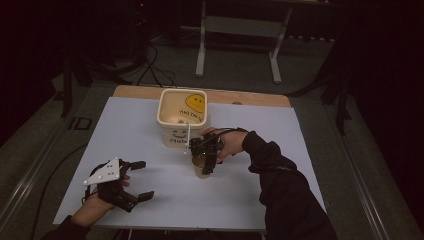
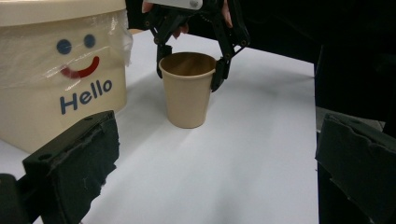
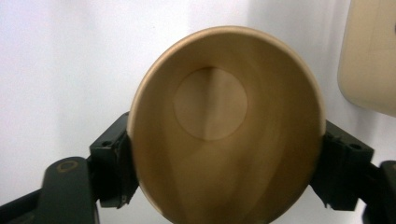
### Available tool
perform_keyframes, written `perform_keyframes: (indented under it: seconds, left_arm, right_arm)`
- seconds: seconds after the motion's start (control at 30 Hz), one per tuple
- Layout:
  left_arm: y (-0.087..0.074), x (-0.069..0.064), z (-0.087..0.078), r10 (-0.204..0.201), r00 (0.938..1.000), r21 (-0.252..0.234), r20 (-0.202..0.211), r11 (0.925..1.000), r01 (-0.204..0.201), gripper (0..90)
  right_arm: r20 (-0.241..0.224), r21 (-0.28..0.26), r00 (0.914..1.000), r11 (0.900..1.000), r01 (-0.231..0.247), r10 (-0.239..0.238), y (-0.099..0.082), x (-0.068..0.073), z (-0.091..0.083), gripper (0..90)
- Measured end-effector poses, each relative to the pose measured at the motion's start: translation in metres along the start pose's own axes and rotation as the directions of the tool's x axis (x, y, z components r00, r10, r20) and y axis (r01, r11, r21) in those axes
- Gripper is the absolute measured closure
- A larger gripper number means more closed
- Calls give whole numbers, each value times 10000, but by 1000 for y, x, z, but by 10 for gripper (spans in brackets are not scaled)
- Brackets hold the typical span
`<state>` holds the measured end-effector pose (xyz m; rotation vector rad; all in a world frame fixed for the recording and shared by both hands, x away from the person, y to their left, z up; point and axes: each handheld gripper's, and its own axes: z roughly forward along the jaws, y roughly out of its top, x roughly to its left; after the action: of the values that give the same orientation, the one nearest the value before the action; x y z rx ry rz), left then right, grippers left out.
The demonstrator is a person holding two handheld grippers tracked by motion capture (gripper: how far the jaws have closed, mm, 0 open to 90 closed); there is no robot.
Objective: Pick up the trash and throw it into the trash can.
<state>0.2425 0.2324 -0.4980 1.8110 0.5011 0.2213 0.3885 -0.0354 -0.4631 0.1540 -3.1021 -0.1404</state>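
Note:
A tan paper cup (image 1: 202,169) stands upright and empty on the white sheet, just in front of the cream bucket. My right gripper (image 1: 206,159) comes down on the cup from above, its black jaws pressed against opposite sides of the rim. In the right gripper view the cup (image 3: 224,121) sits between the pads, its mouth slightly oval. From the left gripper view, the cup (image 2: 187,93) and the right gripper (image 2: 189,70) on it are seen from the side. My left gripper (image 1: 146,179) rests open at the near left, with nothing between its jaws.
A cream bucket (image 1: 175,136) with a smiley face and "Hello" (image 2: 60,88) stands at the middle back of the white sheet (image 1: 150,130), lined with clear film. Its corner (image 3: 369,56) lies close to the cup. The floor and a metal frame lie beyond.

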Motion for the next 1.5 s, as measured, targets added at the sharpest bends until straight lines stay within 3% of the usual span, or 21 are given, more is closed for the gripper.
perform_keyframes:
  seconds: [0.3,0.67,1.17,1.5]
  left_arm:
    - [0,0,0,9,10000,13,4,10000,-9,6]
    - [0,0,0,-6,10000,-39,-31,10000,6,6]
    - [0,0,0,-6,10000,-64,-13,10000,6,6]
    - [0,0,-1,-52,10000,-82,-14,10000,52,6]
  right_arm:
    - [-63,41,9999,10000,-82,82,5,-1,-13,242]
    - [-172,-154,9999,9999,-5,2,12,0,-48,251]
    - [96,-426,9999,9990,104,-100,18,0,-96,265]
    - [233,-579,9996,9982,161,-148,22,-2,-118,265]
